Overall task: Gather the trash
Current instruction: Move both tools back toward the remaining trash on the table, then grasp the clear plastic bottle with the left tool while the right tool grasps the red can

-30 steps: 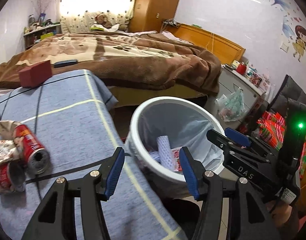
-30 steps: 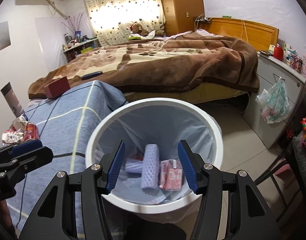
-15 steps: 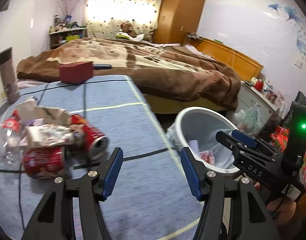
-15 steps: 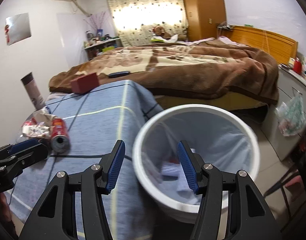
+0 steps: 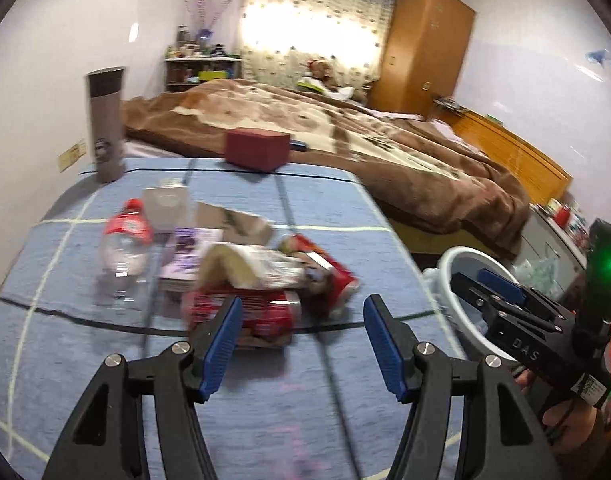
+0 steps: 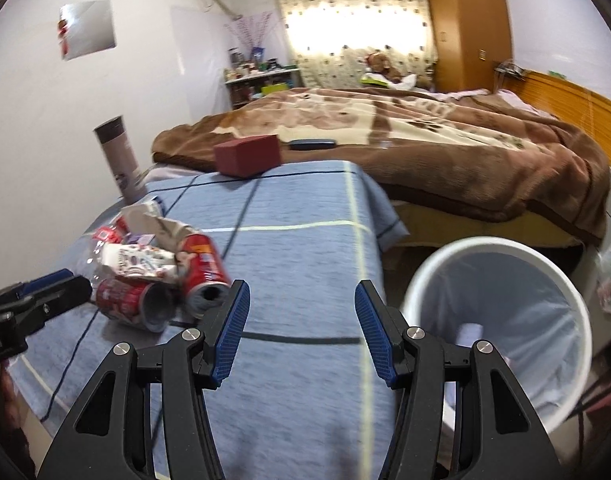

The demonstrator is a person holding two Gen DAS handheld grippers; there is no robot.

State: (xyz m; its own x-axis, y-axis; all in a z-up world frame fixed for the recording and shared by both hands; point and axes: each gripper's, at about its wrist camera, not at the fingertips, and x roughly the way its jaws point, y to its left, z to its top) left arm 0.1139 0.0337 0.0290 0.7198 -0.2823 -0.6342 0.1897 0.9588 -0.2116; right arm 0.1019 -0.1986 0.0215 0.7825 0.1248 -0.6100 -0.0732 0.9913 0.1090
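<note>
Grippers, left (image 5: 299, 342) and right (image 6: 299, 330), fingers spread, have swung from bin (image 6: 495, 322) toward cans (image 5: 245, 314).

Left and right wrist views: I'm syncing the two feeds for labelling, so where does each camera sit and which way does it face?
Left wrist view: sits on the left gripper, looking along its open fingers at the trash pile on the blue cloth; the right gripper shows at right.
Right wrist view: sits on the right gripper, open, facing the bed across the cloth, white bin at right; the left gripper's tip shows at left.
Shared: pile, bin, red box, tall cylinder, bed.
</note>
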